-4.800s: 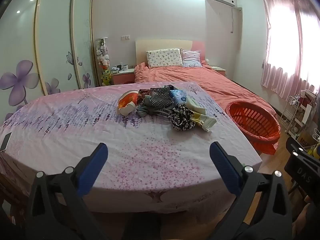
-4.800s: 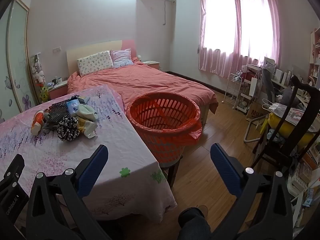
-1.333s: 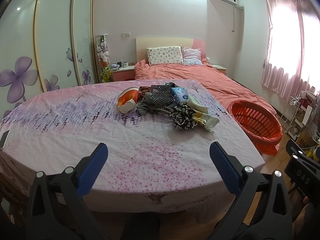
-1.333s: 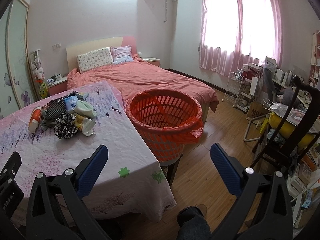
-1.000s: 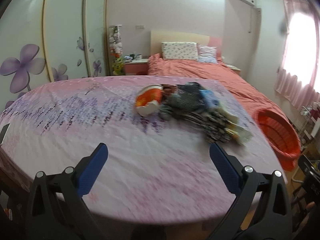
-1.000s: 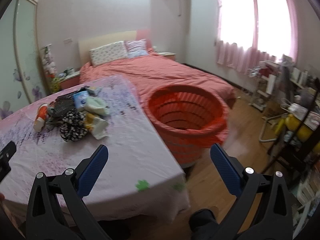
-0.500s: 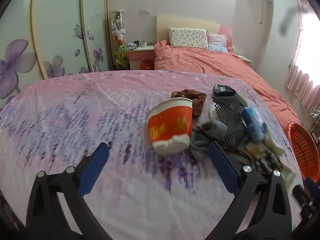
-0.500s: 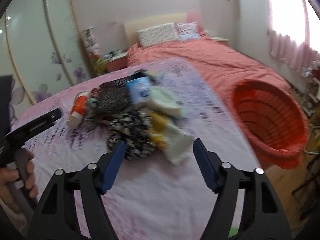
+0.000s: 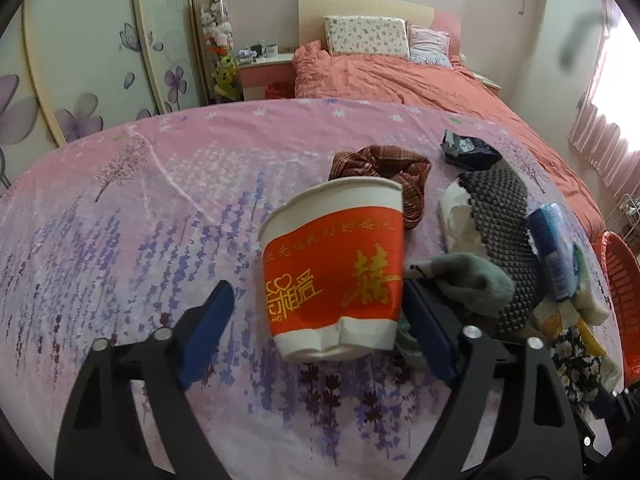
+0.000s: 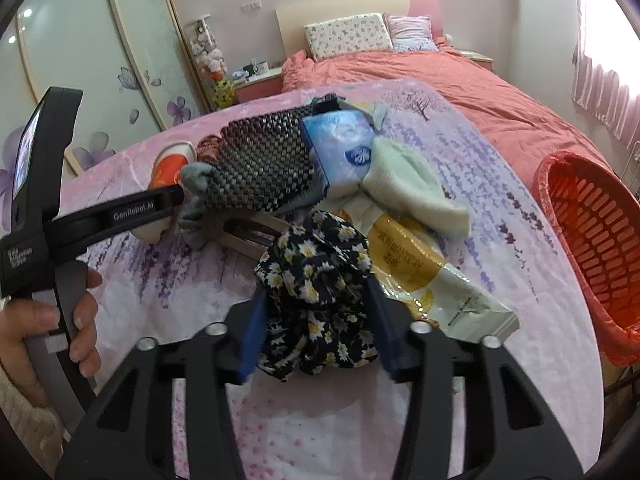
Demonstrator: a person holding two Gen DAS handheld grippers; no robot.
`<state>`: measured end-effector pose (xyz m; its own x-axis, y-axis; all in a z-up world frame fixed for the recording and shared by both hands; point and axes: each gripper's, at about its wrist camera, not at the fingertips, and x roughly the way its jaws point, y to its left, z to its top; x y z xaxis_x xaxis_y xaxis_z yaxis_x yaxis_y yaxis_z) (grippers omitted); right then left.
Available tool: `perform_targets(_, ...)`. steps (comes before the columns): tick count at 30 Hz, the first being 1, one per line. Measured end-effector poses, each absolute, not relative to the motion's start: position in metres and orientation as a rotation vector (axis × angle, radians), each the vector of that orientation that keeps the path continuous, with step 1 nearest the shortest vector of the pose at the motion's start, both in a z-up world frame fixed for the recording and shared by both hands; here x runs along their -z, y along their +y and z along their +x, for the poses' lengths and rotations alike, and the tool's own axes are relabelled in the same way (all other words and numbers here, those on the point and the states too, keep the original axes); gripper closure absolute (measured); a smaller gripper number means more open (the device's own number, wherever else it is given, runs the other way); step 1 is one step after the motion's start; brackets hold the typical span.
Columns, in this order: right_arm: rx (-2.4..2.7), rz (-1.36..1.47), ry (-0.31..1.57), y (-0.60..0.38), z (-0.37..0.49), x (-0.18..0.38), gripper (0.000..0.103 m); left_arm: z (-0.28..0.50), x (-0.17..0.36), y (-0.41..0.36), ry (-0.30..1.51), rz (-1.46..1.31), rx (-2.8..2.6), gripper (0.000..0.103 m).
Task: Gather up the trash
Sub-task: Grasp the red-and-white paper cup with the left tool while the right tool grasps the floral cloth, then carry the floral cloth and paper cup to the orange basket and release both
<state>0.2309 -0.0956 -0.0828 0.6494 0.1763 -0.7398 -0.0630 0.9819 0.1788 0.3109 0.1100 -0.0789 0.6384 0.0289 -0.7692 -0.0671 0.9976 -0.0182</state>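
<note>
- My left gripper (image 9: pixel 316 312) straddles the paper cup (image 9: pixel 334 268) lying on its side on the table (image 9: pixel 120 220), rim pointing away; jaws apart, right pad touching, left pad clear.
- My right gripper (image 10: pixel 318 320) brackets the floral cloth (image 10: pixel 316 276), jaws apart, pads at its sides.
- Basket (image 10: pixel 592 236) lies off to the right, nearer my right hand.

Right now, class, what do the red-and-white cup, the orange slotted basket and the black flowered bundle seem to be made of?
Red-and-white cup: probably paper, matte, with a dented, creased base.
Orange slotted basket: likely moulded plastic, with stiff, even slots.
Black flowered bundle: soft printed fabric, gathered into folds; the right gripper flanks it.
</note>
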Motion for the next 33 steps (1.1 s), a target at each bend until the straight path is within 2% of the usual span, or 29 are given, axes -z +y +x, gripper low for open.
perform_targets(2, -0.149, 0.155, 0.859, -0.097, 0.229, 0.084, 0.080, 0.314, 0.083, 0.115, 0.891, -0.067, -0.041, 0.032)
perform_targets(5, -0.159, 0.170, 0.847, -0.099, 0.227, 0.081, 0.088, 0.314, 0.085, 0.119, 0.883, -0.069, -0.039, 0.033)
perform_targets(19, -0.163, 0.204, 0.696, -0.115, 0.207, 0.028, 0.089, 0.274, 0.037, 0.127, 0.781, -0.096, -0.023, 0.033)
perform_targets(33, 0.023, 0.248, 0.580, -0.204, 0.181, 0.005, 0.089, 0.236, -0.015, 0.017, 0.707, -0.052, 0.205, 0.033)
